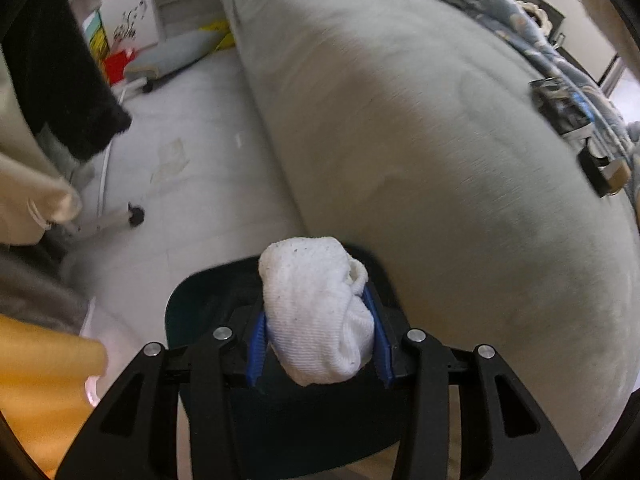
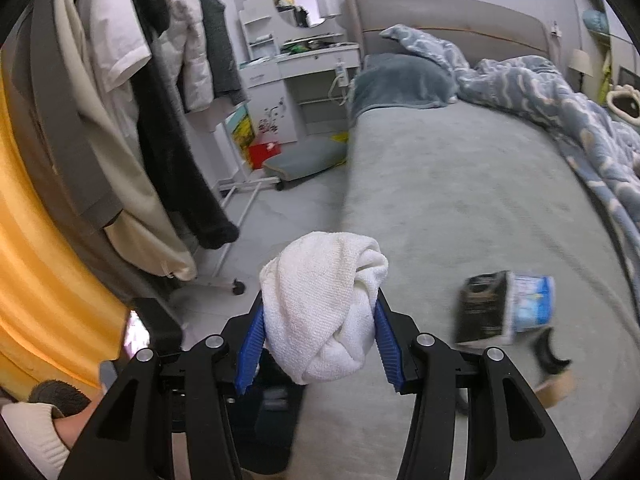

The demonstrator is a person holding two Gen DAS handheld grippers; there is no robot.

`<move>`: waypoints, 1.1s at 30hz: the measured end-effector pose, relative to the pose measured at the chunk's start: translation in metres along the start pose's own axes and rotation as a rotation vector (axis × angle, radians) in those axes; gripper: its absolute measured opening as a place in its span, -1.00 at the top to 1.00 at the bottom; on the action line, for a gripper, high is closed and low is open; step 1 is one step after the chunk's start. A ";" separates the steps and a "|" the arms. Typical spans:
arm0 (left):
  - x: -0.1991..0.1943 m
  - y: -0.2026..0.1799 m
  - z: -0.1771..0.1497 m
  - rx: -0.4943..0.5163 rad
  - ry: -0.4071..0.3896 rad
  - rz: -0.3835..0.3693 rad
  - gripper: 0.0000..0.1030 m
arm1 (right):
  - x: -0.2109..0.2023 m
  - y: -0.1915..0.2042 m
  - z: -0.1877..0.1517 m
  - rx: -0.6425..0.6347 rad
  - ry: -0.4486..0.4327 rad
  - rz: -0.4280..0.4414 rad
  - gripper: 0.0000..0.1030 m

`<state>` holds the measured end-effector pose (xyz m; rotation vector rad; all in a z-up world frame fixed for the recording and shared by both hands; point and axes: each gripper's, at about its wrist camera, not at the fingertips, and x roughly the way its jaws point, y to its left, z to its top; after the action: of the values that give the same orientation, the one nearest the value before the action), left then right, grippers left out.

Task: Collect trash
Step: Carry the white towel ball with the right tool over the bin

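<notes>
The left gripper (image 1: 318, 330) has its blue fingers (image 1: 256, 342) pinching a white rolled sock (image 1: 318, 312). The sock stands up between the fingers, with its rounded top poking out past the tips.

Right under that sock is a dark bin (image 1: 204, 304). Its round opening sits on the floor (image 1: 180, 152), just beside the edge of the bed (image 1: 420, 120). The left gripper points steeply down, so the sock hangs almost over the open mouth of the bin. This is what the next move turns on: the bin lies straight below the left fingers, so the sock would likely fall in if they spread apart.

The right gripper (image 2: 318, 334) is also full. Its blue fingers (image 2: 250, 346) pinch a second white rolled sock (image 2: 324, 312), and it bulges out over the tips too. In the right wrist view a dark shape shows low down behind the fingers, maybe the same bin, but I cannot tell for sure.

On the bed, off to the right of the right gripper, lies a small packet (image 2: 506, 306), black on one part and blue and white on the other. It is blurred. It lies flat with its long side going across the bed. A dark curved thing (image 2: 548, 350) lies near it.

The left hand looks nearer to the bin, so I think it goes first. The packet is nearer to the right hand.
</notes>
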<state>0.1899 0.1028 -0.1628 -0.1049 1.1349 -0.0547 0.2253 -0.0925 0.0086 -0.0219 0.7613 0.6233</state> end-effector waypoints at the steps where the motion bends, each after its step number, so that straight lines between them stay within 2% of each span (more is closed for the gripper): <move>1: 0.002 0.003 -0.002 -0.007 0.011 -0.001 0.10 | 0.003 0.005 0.001 -0.004 0.003 0.004 0.01; 4: 0.014 0.018 -0.009 -0.050 0.077 -0.030 0.09 | 0.014 0.021 0.000 -0.015 0.022 0.028 0.01; 12: 0.045 0.047 -0.034 -0.138 0.241 -0.032 0.09 | 0.051 0.063 -0.009 -0.056 0.104 0.075 0.01; 17: 0.052 0.055 -0.042 -0.156 0.292 -0.035 0.05 | 0.070 0.075 -0.016 -0.055 0.156 0.092 0.01; 20: 0.054 0.061 -0.045 -0.163 0.311 -0.039 0.00 | 0.083 0.077 -0.019 -0.054 0.188 0.087 0.01; 23: 0.053 0.066 -0.047 -0.178 0.324 -0.051 -0.17 | 0.097 0.073 -0.026 -0.039 0.229 0.077 0.01; 25: 0.052 0.068 -0.048 -0.167 0.326 -0.053 -0.35 | 0.105 0.073 -0.030 -0.030 0.252 0.072 0.01; 28: 0.048 0.071 -0.048 -0.160 0.322 -0.065 -0.47 | 0.117 0.074 -0.037 -0.028 0.285 0.061 0.01; 33: 0.040 0.082 -0.051 -0.172 0.308 -0.054 -0.53 | 0.137 0.078 -0.048 -0.043 0.339 0.048 0.01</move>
<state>0.1597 0.1776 -0.2294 -0.2881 1.4440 -0.0209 0.2286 0.0314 -0.0999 -0.1517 1.0780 0.6902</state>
